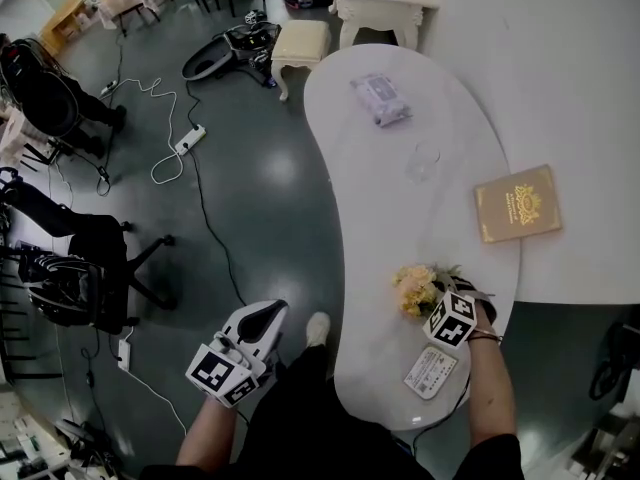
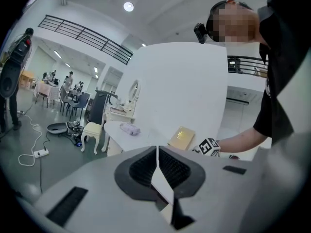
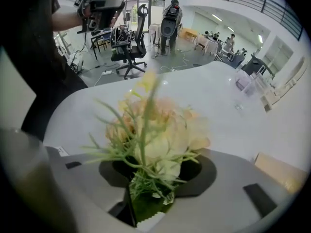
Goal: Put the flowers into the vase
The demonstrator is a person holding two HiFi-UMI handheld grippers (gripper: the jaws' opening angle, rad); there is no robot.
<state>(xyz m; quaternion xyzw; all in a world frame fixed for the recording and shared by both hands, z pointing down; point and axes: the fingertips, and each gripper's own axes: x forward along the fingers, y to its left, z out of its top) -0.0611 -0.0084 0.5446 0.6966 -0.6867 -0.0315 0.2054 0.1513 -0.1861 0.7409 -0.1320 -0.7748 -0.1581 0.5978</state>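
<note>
A bunch of pale yellow and peach flowers point(image 1: 416, 288) with green stems lies on the white table point(image 1: 380, 218) near its front end. My right gripper point(image 1: 442, 293) points steeply down at the bunch and is shut on its green stems. In the right gripper view the blooms point(image 3: 158, 130) fill the space over the jaws of the right gripper point(image 3: 151, 181). A clear glass vase point(image 1: 423, 161) stands empty farther up the table, also visible as the vase point(image 3: 241, 98). My left gripper point(image 1: 264, 315) hangs over the floor left of the table; its left gripper jaws point(image 2: 157, 153) meet with nothing between them.
A gold book point(image 1: 517, 203) lies at the table's right. A purple packet point(image 1: 380, 100) sits at the far end. A printed card point(image 1: 431, 372) lies by the front edge. A cream stool point(image 1: 300, 40), floor cables point(image 1: 190, 143) and office chairs point(image 1: 75, 268) stand to the left.
</note>
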